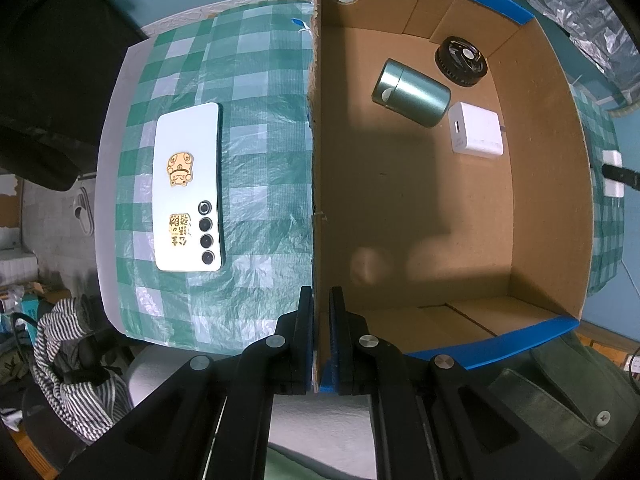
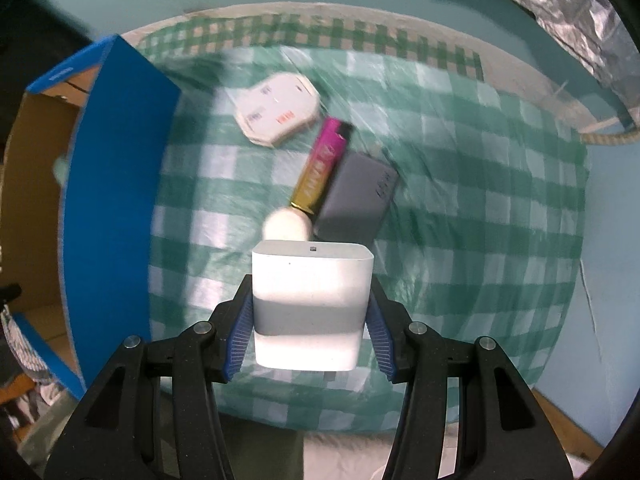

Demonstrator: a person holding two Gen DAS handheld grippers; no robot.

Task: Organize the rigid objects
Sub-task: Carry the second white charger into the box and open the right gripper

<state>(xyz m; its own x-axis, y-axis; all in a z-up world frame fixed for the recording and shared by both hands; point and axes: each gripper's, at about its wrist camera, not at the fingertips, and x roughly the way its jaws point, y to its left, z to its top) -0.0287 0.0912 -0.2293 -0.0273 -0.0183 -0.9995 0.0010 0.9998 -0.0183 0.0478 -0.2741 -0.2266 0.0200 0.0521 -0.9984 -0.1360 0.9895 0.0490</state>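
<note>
Tablecloth [image 1: 260, 80]: green check, under cardboard box [image 1: 540, 160].
Left gripper [image 1: 320, 300]: I clamp the box's wall, steadying it.
Right gripper [image 2: 310, 330]: I'm grasping a white charger [image 2: 310, 292] beside the box.

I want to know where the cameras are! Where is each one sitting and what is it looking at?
Left wrist: on the left gripper, looking down at the box and phone; its fingers pinch the box wall.
Right wrist: on the right gripper, looking down at the tablecloth; its fingers hold a white charger.
Both show the box and tablecloth.
</note>
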